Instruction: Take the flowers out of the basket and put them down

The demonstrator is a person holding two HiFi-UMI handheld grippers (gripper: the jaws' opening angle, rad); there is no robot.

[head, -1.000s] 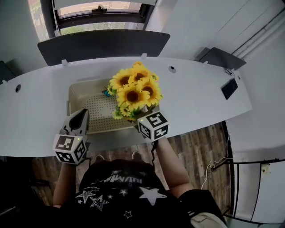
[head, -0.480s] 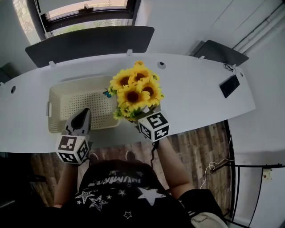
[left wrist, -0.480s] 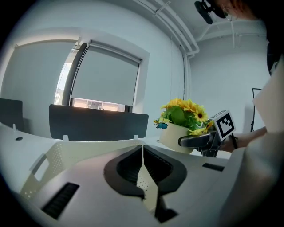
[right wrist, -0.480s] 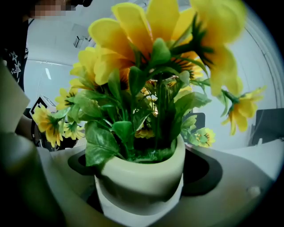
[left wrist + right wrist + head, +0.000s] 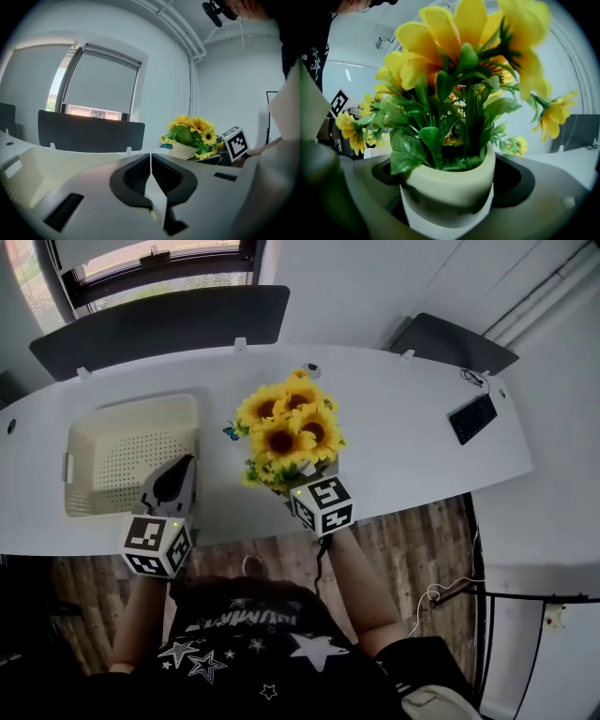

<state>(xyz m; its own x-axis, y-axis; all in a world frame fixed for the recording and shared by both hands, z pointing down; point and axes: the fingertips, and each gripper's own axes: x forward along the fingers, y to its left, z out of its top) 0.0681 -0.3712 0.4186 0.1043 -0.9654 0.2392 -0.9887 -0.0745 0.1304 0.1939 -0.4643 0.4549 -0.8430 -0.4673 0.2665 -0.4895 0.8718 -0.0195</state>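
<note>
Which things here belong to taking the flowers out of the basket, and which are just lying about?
Job:
yellow sunflowers in a cream pot; right gripper clamped on that pot; cream perforated plastic basket; white desk.

Lying about:
flat black rectangular device; dark desk screens.

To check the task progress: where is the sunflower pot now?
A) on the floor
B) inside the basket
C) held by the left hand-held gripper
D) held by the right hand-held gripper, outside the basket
D: the right hand-held gripper is shut on the sunflower pot, to the right of the basket.
</note>
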